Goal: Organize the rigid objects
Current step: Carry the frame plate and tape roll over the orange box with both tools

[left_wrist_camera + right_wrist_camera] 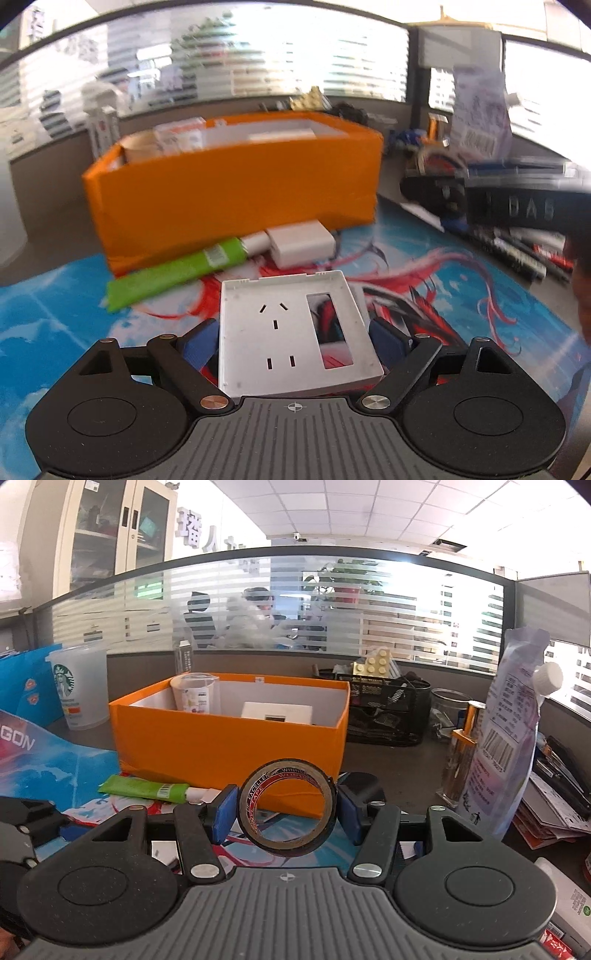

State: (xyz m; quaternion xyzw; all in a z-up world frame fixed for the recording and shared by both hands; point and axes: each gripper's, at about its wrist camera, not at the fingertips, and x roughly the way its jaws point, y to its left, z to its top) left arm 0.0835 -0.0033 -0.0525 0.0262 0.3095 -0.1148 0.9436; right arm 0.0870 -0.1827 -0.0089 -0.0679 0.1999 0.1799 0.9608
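Left wrist view: we are clamping the left gripper on a white socket plate, above the mat.
Right wrist view: we are pinching a tape roll in the right gripper, before the orange box.

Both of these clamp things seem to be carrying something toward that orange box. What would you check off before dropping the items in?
1. Right gripper has the tape roll between its fingers: ok.
2. Left gripper has the white socket panel between its fingers: ok, though whether the panel is off the mat: cannot tell.
3. Orange box is open on top: ok.
4. Room left inside beside the clear cup and the white panel: ok.
5. Tape roll already above the box: not ok, still in front.
6. Green tube lies clear of the box opening: ok.
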